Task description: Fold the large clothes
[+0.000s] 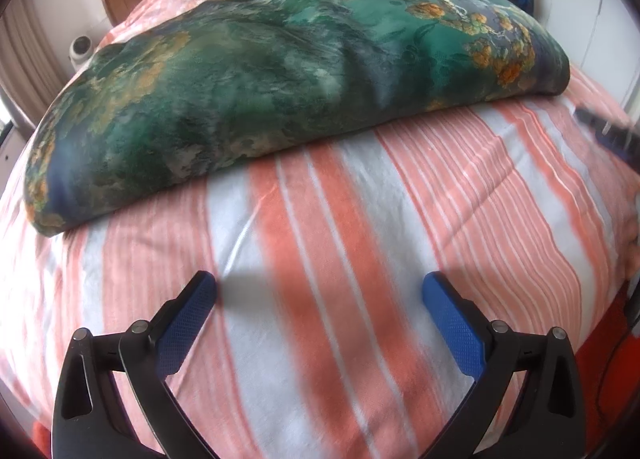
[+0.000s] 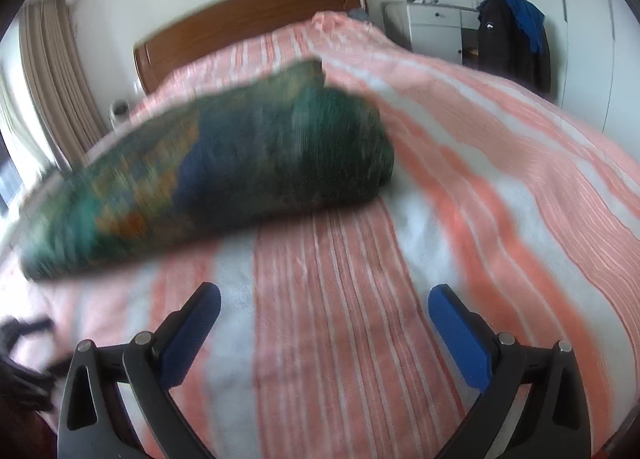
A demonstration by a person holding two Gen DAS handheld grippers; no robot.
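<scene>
Lying across the bed [image 1: 320, 259], the green cloth [image 1: 280, 91] is already a thick, long bundle, its layers stacked so that one rounded fold edge faces the claws; that shape reads as a fold partly done, with at least one more halving likely left. Both claws hang short of the cloth, over bare striped sheet, touching nothing. The left claw [image 1: 320, 299] is spread wide and empty, as is the right claw [image 2: 324, 307], probably so each can take a thick edge of the cloth in one bite. From the left view, the right claw's dark tip shows blurred just past the cloth's right end. A dark jacket [image 2: 508, 39] hangs well beyond the cloth, near the far wall.
</scene>
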